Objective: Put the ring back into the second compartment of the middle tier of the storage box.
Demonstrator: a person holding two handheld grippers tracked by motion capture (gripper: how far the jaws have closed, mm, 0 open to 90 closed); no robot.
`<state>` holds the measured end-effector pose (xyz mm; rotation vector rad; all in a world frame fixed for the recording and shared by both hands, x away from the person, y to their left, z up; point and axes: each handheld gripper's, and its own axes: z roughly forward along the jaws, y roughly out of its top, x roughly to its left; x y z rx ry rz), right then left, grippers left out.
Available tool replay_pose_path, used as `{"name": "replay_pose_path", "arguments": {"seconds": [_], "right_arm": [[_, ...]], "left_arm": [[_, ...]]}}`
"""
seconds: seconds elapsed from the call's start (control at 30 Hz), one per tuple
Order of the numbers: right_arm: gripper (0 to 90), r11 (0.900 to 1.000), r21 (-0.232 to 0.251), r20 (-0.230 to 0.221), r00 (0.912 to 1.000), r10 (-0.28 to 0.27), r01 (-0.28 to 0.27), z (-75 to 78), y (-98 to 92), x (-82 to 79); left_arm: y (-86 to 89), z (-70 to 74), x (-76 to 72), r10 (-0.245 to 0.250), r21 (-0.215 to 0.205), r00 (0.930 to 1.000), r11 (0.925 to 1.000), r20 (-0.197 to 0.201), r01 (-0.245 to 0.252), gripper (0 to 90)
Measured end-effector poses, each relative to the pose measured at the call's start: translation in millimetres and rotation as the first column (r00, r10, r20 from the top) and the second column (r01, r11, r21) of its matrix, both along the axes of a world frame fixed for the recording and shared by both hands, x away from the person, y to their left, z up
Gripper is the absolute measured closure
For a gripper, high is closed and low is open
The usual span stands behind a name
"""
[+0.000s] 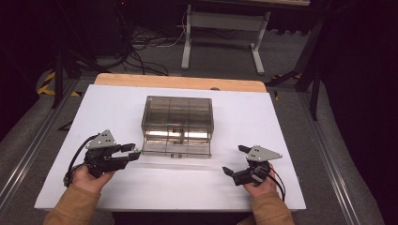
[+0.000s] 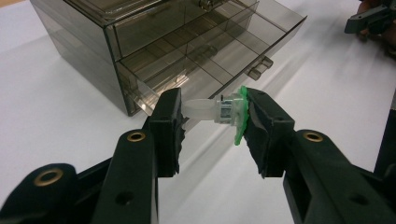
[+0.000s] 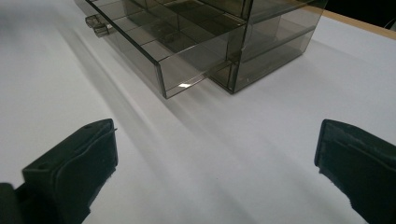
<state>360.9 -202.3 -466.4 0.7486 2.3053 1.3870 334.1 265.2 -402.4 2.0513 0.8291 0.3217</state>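
A smoky clear plastic drawer box (image 1: pixel 177 119) stands mid-table with its lower drawer (image 1: pixel 176 149) pulled out toward me. My left gripper (image 1: pixel 134 152) hovers by the drawer's front left corner, shut on a small part (image 2: pixel 219 110) made of a white translucent bulb, a metal middle and a green disc. The part spans the gap between the two pads, with the drawer box (image 2: pixel 168 42) just beyond it. My right gripper (image 1: pixel 236 160) rests on the table to the right of the drawer, open with nothing between its pads, and the drawer (image 3: pixel 163 51) shows ahead of it.
The white tabletop (image 1: pixel 117 112) has a wooden strip (image 1: pixel 178 82) along its far edge. Beyond it on the floor stand a desk frame (image 1: pixel 220 33) and cables (image 1: pixel 141 51). The other gripper (image 2: pixel 371 18) shows far off in the left gripper view.
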Motion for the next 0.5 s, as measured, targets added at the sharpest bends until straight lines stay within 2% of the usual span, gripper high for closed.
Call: {"name": "replay_pose_path", "arguments": {"seconds": [0.1, 0.5], "right_arm": [[0.0, 1.0, 0.0, -0.004, 1.0, -0.001, 0.001, 0.1, -0.2, 0.0], [0.0, 1.0, -0.005, -0.004, 1.0, -0.004, 0.004, -0.3, 0.3, 0.5]], "left_arm": [[-3.5, 0.0, 1.1, -0.003, -0.023, 0.9999, 0.9997, -0.015, 0.003, 59.7], [-18.6, 6.4, 13.1, -0.031, -0.01, 0.9995, 0.9995, 0.009, 0.031, 59.8]]}}
